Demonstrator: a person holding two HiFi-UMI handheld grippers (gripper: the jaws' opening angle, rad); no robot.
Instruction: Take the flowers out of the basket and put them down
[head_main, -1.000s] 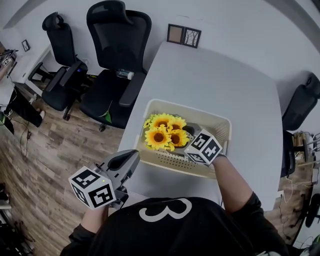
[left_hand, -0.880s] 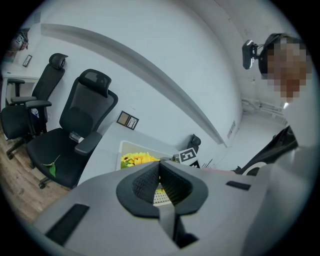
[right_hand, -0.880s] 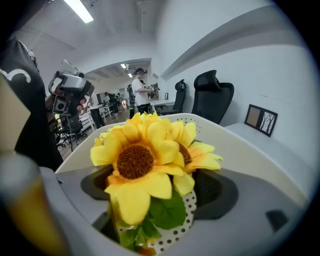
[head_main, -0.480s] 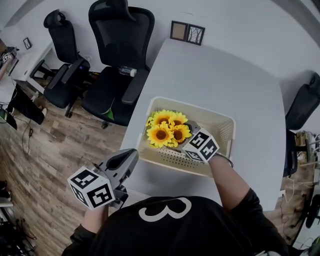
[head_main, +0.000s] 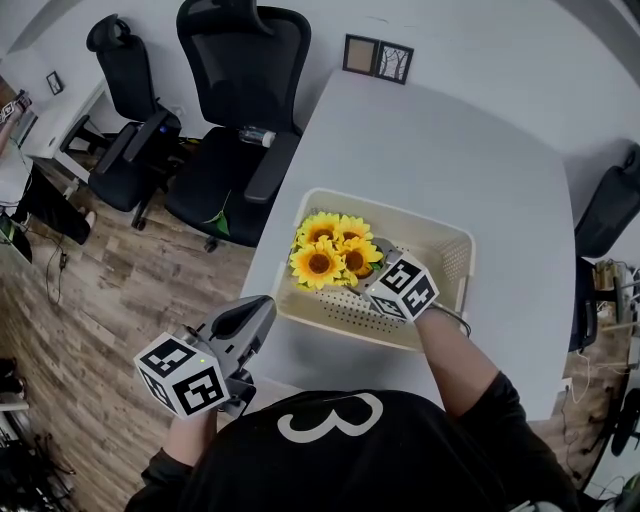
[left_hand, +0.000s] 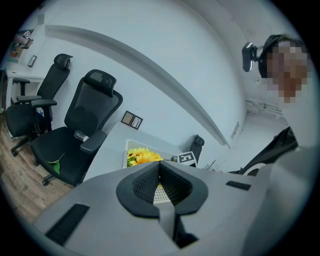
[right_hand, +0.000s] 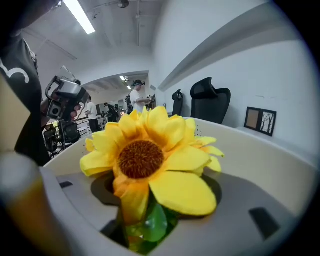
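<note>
Right claw (head_main: 370, 262) has just been closing: spread wide round blooms earlier, now pinching stems of flowers (head_main: 328, 252), green leaf squeezed in gap. I see bunch barely shifted since earlier frame, if at all. Flowers not lifted, heads up in left half of basket (head_main: 448, 245). Basket on white table (head_main: 450, 140), near my edge. Left claw (head_main: 258, 318) pressed together, empty, off table's left edge, same spot as before.

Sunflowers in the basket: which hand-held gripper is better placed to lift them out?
Right. The right hand-held gripper is in the basket, its jaws having just been closing on the sunflowers; the left hand-held gripper is shut and empty, outside the basket.
</note>
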